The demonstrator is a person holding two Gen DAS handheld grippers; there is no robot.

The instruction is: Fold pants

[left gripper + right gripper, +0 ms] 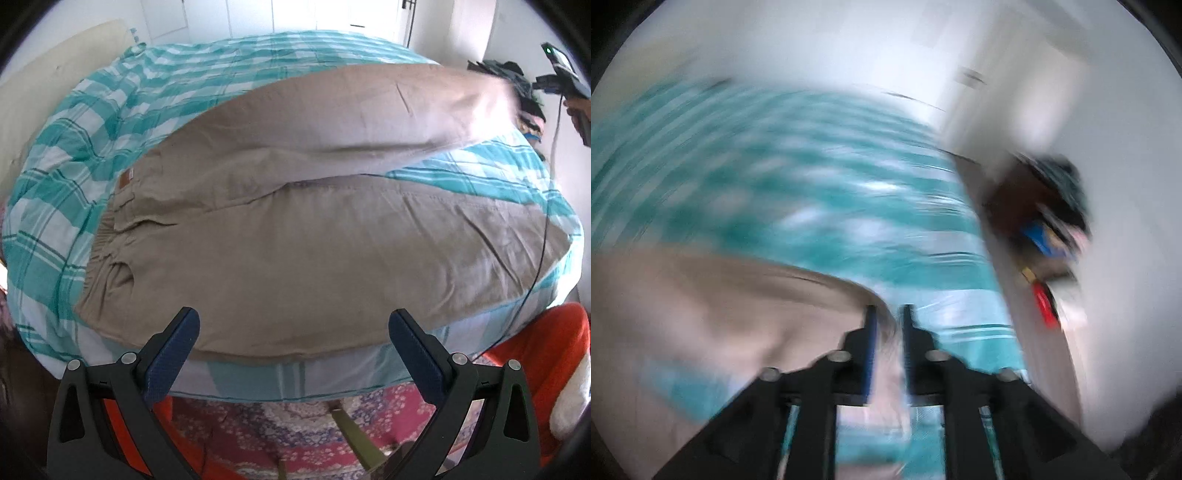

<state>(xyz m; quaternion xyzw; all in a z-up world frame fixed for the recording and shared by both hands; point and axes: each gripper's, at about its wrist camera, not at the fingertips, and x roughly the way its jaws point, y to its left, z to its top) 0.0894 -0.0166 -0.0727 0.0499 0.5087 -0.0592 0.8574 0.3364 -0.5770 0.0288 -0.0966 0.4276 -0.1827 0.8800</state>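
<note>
The left gripper is held spread wide above the near edge of the bed, with nothing between its jaws. The right gripper is seen through heavy blur: its jaws stand narrow, and pale cloth lies between them, but whether the pads press on that cloth cannot be told. In the left view the same tool is glimpsed far to the right, just past the end of the far leg.

The bed is covered by a teal and white checked sheet, and the pants are spread lengthwise across most of it. The waistband lies to the left, with a small tan label just beside it. The two legs run rightward; the near leg lies flat, while the far leg is raised off the sheet toward its end and blurred.

By judgement, the task is at an early stage: the pants are laid out, but no fold has been completed. The far leg has yet to be laid over the near one, and the shortening folds are left after that.
</note>
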